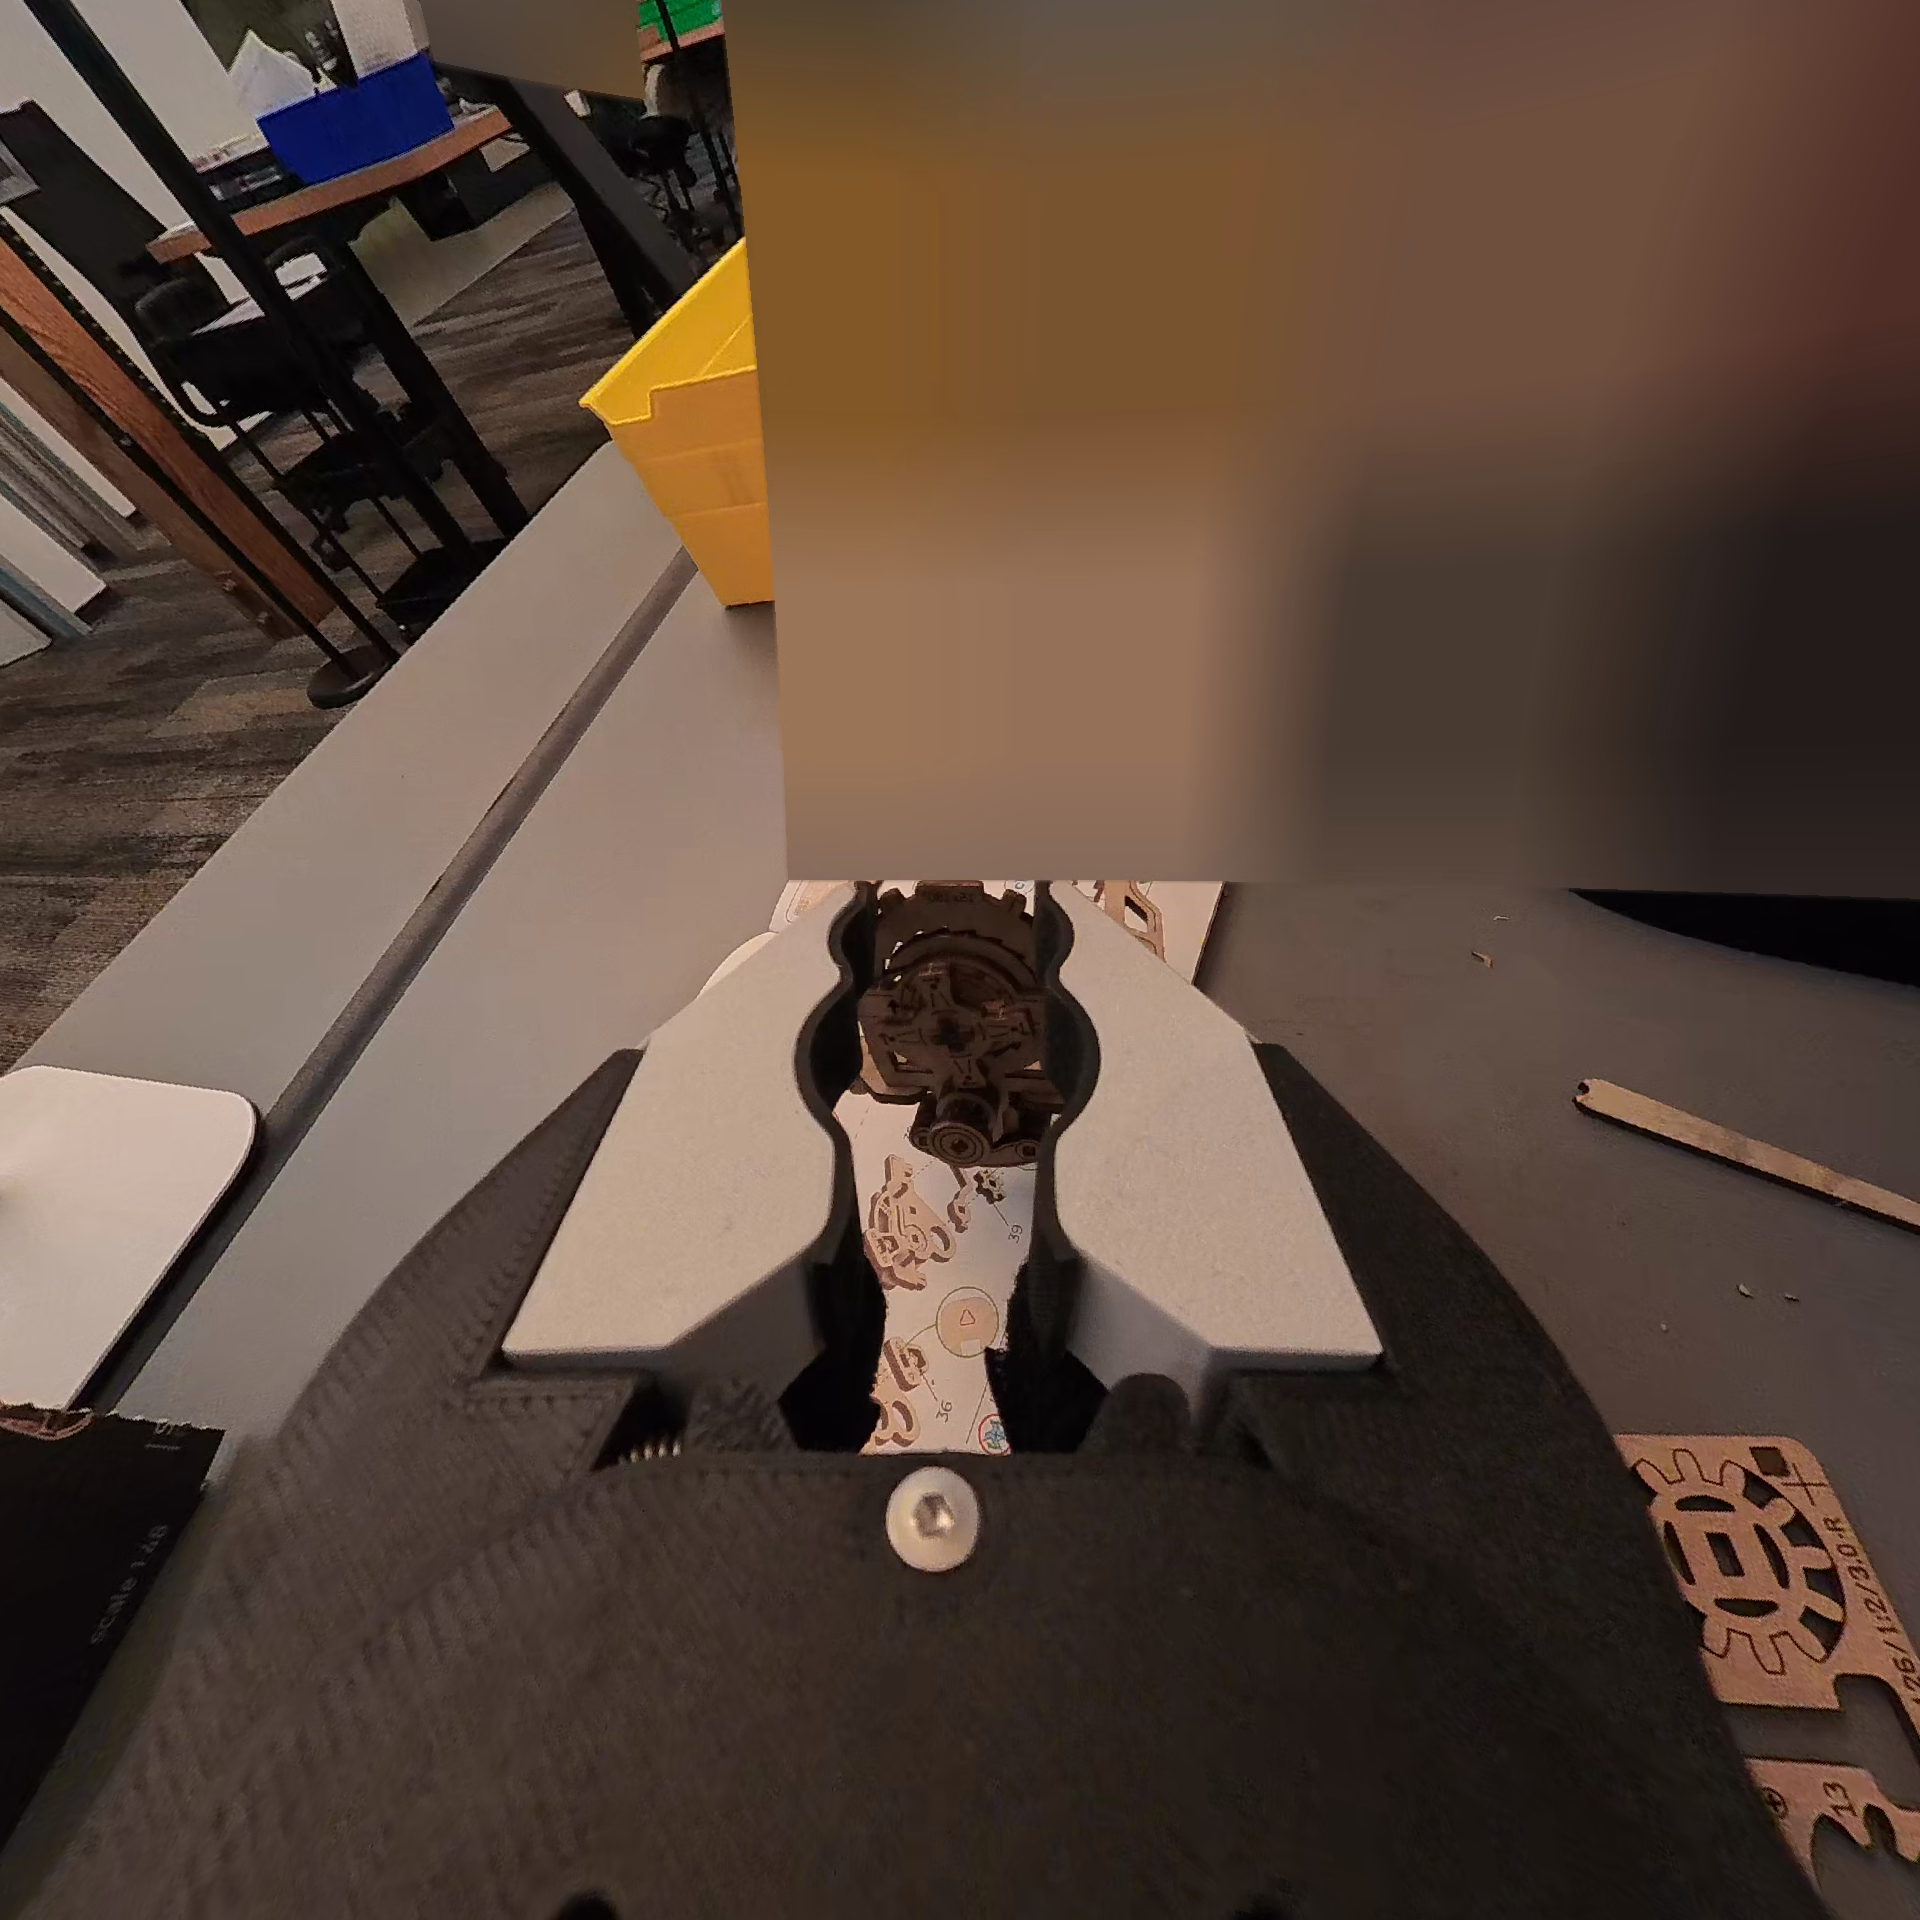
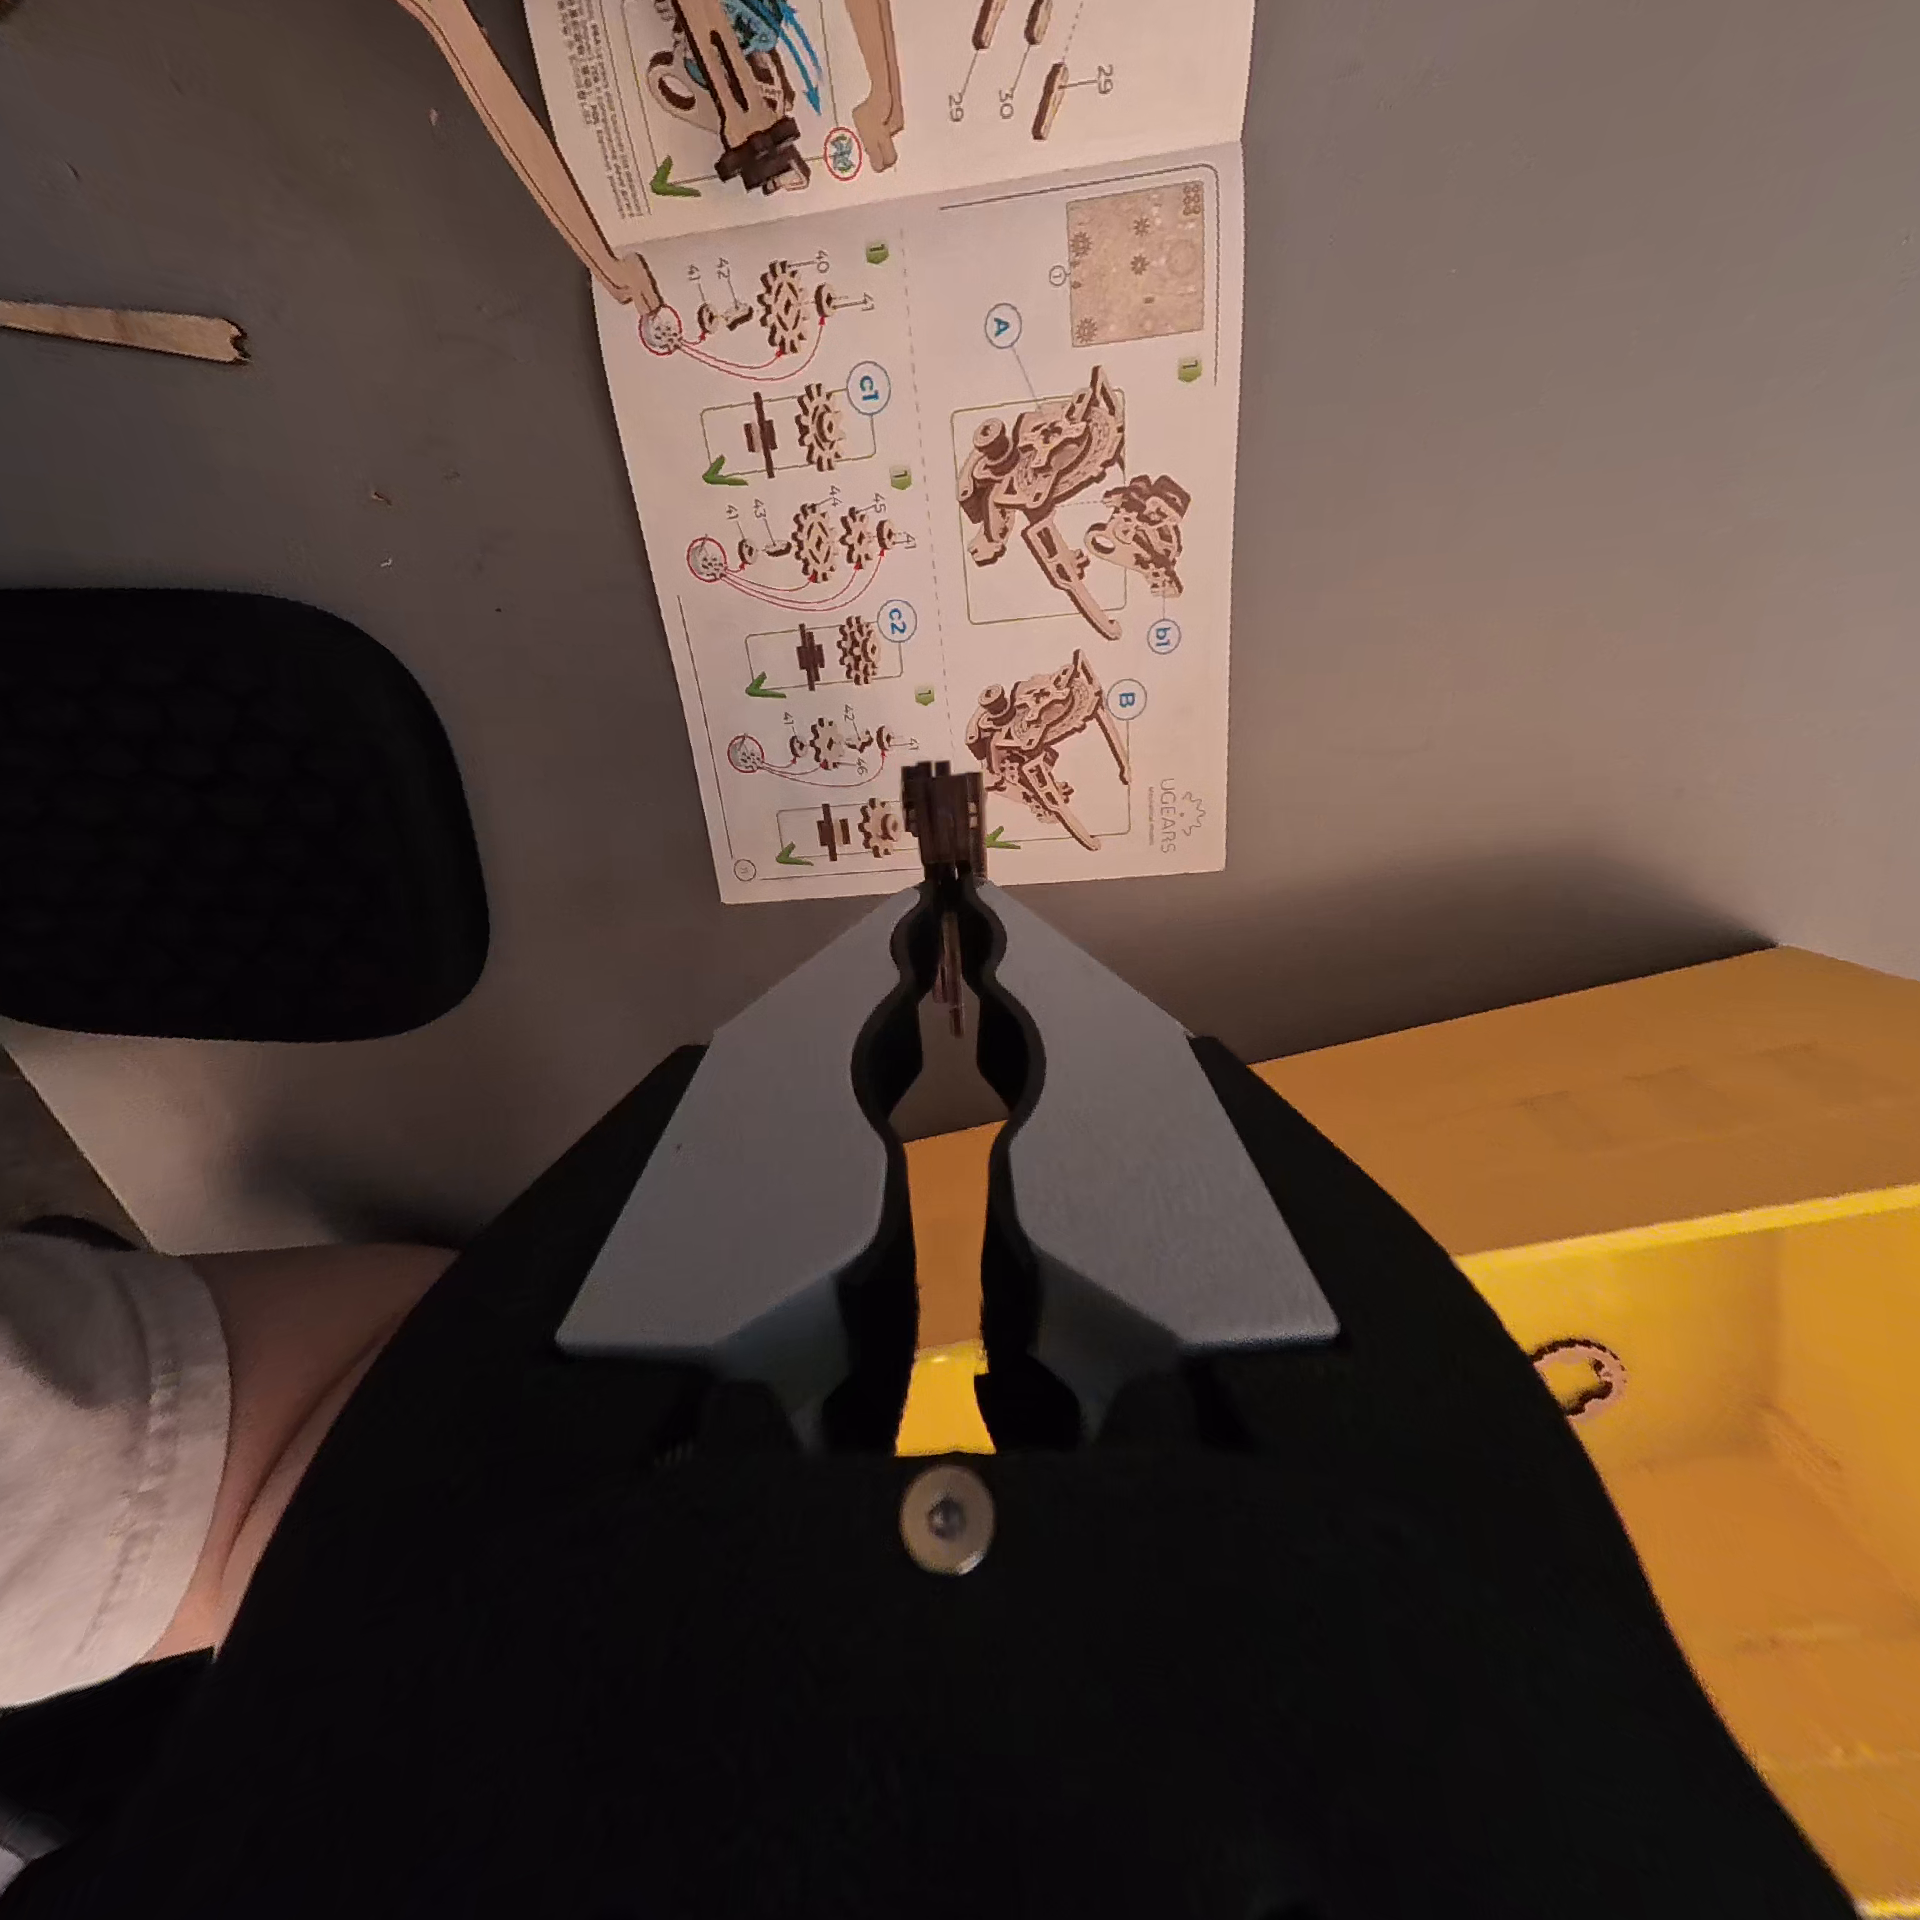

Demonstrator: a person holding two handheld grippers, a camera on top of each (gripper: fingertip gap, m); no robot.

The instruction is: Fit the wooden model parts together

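In the left wrist view my left gripper (image 1: pixel 951 925) is shut on a dark wooden model assembly (image 1: pixel 956 1039) of gears and plates, held above the instruction sheet (image 1: pixel 956 1330). A blurred patch hides everything beyond the fingertips. In the right wrist view my right gripper (image 2: pixel 948 883) is shut on a small dark wooden part (image 2: pixel 941 816) that sticks out past the fingertips, above the open instruction sheet (image 2: pixel 1039 499) on the grey table.
A yellow bin (image 2: pixel 1558 1351) lies below the right gripper and shows at the table's far edge in the left wrist view (image 1: pixel 696 436). Wooden strips (image 1: pixel 1745 1153) (image 2: pixel 135 332) and cut-out wooden sheets (image 1: pixel 1756 1579) lie on the table. A black chair seat (image 2: pixel 208 810) is at left. Across from one pair of fingers to the other is roughly 15 cm.
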